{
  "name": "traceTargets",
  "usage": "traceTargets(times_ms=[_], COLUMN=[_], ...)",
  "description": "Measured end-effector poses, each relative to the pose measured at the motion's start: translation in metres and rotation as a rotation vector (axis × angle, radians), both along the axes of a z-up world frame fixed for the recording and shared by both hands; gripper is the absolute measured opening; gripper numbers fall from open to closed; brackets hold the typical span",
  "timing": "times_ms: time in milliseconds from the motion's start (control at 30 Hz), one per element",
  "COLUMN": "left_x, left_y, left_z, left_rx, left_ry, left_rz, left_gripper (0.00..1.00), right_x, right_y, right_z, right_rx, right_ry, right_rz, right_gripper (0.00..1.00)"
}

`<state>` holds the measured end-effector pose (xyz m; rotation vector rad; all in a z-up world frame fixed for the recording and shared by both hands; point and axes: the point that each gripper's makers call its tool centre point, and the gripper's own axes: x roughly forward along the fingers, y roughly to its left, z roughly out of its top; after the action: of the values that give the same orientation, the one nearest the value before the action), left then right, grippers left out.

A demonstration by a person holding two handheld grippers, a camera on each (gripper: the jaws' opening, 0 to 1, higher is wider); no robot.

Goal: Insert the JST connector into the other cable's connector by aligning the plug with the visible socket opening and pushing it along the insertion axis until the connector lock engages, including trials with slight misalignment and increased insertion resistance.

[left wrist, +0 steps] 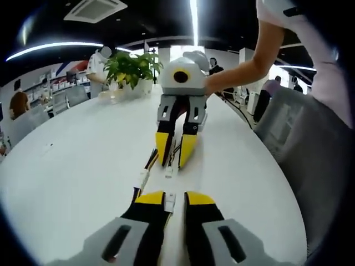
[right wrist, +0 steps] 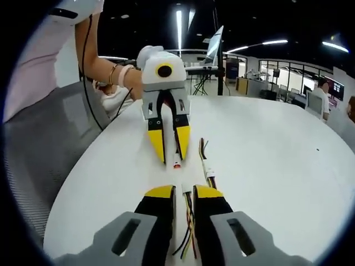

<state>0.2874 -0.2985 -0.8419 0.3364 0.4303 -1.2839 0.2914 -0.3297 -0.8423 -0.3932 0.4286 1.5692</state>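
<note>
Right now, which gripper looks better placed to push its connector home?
Hard to separate: the left gripper and right gripper face each other, each shut on a cable end, connectors apart. Perhaps the right, its white plug protruding forward.

Each gripper carries two black fingers tipped with yellow pads, mounted on grey plates cut with oblong slots. The left gripper [left wrist: 174,200] shows this at the near edge of the white table [left wrist: 72,166], as does the right gripper [right wrist: 183,193]. Seen from across that table, each tool has a white rounded housing above its grey jaw brackets. The person wears a pale pink short-sleeved top [right wrist: 44,50] and a thin bracelet [right wrist: 115,73]; a dark cord hangs along the sleeve.
</note>
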Motion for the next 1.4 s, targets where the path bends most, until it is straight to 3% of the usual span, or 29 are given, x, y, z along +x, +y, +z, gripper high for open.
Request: traceTargets(times_ms=[567,933,1400], left_x=[-0.001,-0.006,-0.006], left_y=[-0.001,-0.002,-0.003], left_z=[-0.002,0.0,0.001], left_rx=[-0.003,-0.033,-0.014], left_ry=[-0.024,-0.011,-0.002], left_rz=[0.012,0.01,0.004], left_gripper=[0.03,0.01,0.0], right_x=[0.012,0.005,-0.006], right_y=[-0.005,0.0,0.002], right_z=[-0.009,-0.008,-0.004], right_rx=[0.001,0.023,0.009], right_ry=[-0.002,0.008,0.018], right_rz=[-0.024,-0.024,-0.011], right_gripper=[0.04,0.04,0.04])
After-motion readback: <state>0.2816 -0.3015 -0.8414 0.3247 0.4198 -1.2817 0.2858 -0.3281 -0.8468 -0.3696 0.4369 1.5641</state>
